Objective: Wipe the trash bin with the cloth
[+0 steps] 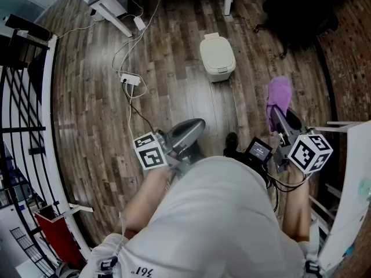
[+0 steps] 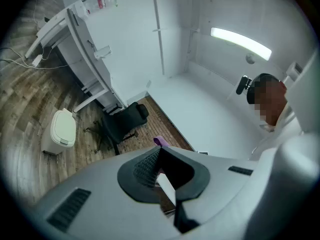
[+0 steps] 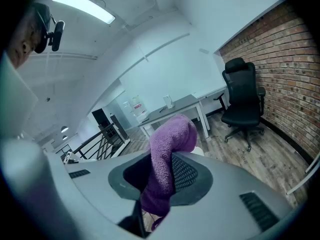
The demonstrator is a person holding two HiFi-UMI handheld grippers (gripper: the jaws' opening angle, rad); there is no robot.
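The cream trash bin (image 1: 217,57) stands lid-down on the wooden floor ahead of me; in the left gripper view the bin (image 2: 62,131) sits far off at the left. My right gripper (image 1: 278,117) is shut on a purple cloth (image 1: 279,96), which sticks up past the fingertips, well short of the bin. In the right gripper view the cloth (image 3: 167,149) fills the gap of that gripper (image 3: 167,176) and droops over. My left gripper (image 1: 188,133) is held low near my body, its jaws together with nothing between them (image 2: 159,156).
A black office chair (image 1: 301,10) stands at the far right by a brick wall (image 1: 348,68). White desk legs (image 1: 116,17) and a power strip with cables (image 1: 130,80) lie to the far left. A black railing (image 1: 26,126) runs along the left edge.
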